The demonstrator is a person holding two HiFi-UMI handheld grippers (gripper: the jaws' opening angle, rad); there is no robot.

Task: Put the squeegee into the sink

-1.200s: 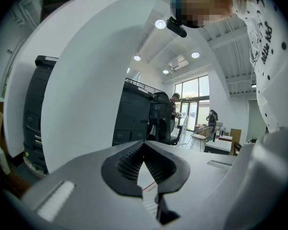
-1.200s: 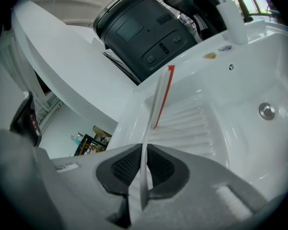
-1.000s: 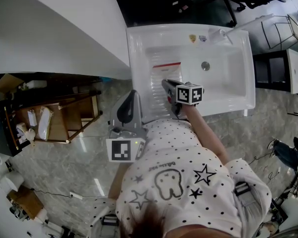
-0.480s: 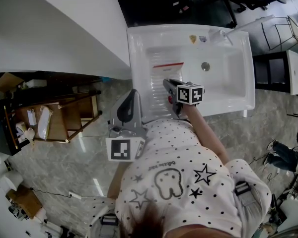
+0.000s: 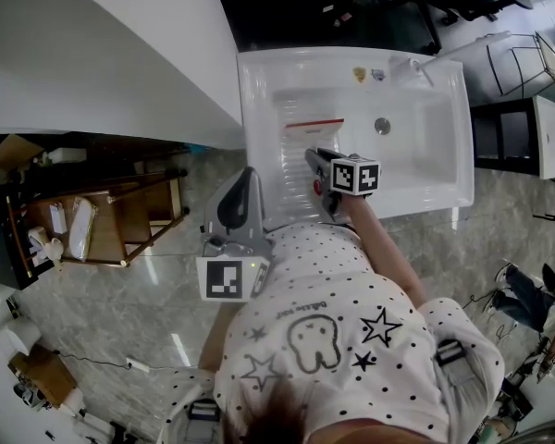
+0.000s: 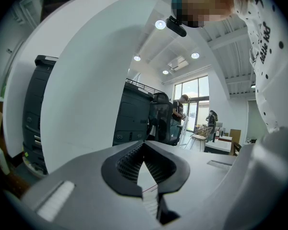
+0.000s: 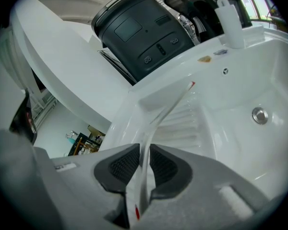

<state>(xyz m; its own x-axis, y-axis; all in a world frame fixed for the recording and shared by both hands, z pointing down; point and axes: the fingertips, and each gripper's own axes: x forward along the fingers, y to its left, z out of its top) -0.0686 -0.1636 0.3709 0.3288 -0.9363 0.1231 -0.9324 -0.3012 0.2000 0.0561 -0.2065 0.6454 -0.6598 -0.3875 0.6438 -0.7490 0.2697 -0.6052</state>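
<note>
The squeegee (image 5: 313,126), with a red blade edge and a clear handle, lies on the ribbed slope inside the white sink (image 5: 259,72). My right gripper (image 5: 313,155) reaches over the sink's front rim at the handle's near end. In the right gripper view the clear handle (image 7: 146,143) runs between the pads up to the squeegee head (image 7: 165,98). The jaws of the right gripper (image 7: 145,150) have just been opening and now stand slightly apart around the handle. My left gripper (image 5: 247,176) hangs outside the sink's left front corner. That left gripper (image 6: 144,143) is shut and holds nothing.
The sink has a drain (image 5: 382,126) in its deeper right basin and a faucet (image 5: 412,63) at the back rim. A white counter (image 5: 120,54) adjoins the sink's left side. A wooden shelf (image 5: 120,220) with clutter stands on the floor at left.
</note>
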